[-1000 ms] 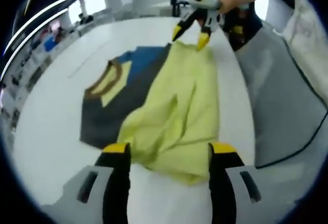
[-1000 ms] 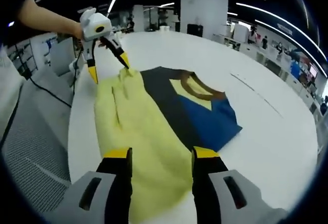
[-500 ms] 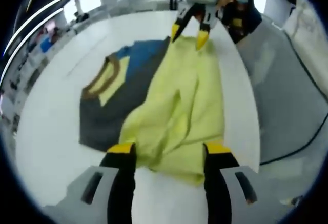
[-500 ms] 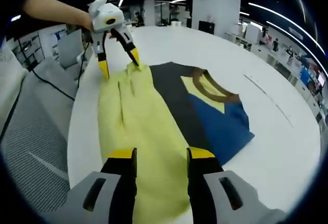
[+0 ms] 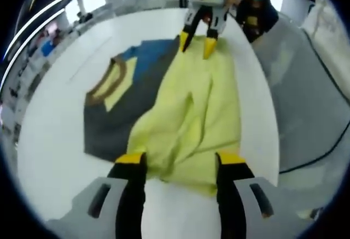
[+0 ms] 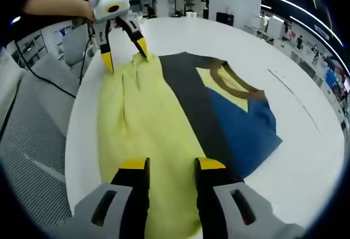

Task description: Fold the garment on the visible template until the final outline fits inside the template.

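- Your garment (image 5: 164,108) lies flat on the white table (image 5: 49,140), close to the table's edge on your side, where the grey floor (image 5: 306,102) begins.
- The half nearest that edge is folded over and shows pale yellow; the half toward the middle of the table shows a dark grey band, a blue panel and a brown-trimmed neckline (image 6: 232,83).
- Your left gripper (image 5: 178,159) sits at 1 end of the yellow fold, its 2 yellow-tipped fingers (image 5: 130,158) apart, with the fabric's edge lying between them. You cannot tell from the left gripper view whether they touch the cloth.
- The right gripper view shows the same left gripper (image 6: 124,53) at the far end of the garment (image 6: 153,124), held by your hand (image 6: 82,12), its fingers spread over the yellow corner.
- Your right gripper (image 6: 168,165) is at the opposite end of the yellow fold, its fingers (image 6: 134,165) parted with yellow cloth running between them.
- In the left gripper view that right gripper (image 5: 198,39) is at the far end, its jaws apart and its tips down at the cloth's corner.
- A black cable (image 6: 44,83) trails over the grey floor beside the table.
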`<control>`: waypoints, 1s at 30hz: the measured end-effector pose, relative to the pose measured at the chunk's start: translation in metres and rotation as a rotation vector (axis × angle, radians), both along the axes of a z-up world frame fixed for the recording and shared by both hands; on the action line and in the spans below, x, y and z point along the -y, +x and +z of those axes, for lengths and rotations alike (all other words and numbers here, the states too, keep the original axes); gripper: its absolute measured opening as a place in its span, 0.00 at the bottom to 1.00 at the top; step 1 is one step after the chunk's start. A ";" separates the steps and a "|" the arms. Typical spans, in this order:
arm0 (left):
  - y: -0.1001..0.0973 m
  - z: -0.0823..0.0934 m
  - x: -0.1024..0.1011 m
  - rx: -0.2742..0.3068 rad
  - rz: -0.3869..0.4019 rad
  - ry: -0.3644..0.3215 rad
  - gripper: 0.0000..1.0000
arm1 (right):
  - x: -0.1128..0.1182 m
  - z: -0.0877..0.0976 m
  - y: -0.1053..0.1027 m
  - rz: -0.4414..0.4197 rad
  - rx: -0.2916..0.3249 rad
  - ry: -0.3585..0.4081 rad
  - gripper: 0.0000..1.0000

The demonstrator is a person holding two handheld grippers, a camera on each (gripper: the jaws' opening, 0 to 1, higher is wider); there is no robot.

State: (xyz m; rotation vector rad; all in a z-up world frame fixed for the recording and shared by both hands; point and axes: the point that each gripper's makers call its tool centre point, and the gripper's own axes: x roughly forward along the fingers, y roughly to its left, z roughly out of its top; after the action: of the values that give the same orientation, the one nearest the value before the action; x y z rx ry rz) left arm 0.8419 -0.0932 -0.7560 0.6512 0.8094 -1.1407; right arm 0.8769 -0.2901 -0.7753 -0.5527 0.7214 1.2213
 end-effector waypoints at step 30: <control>0.004 0.001 -0.001 0.031 -0.024 0.014 0.40 | 0.011 0.045 0.009 -0.148 0.000 0.179 0.02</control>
State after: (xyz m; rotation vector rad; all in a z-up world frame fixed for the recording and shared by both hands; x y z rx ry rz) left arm 0.8455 -0.0922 -0.7546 0.6905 0.7859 -1.1444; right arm 0.8855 -0.3015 -0.7301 -0.3450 0.6343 1.1348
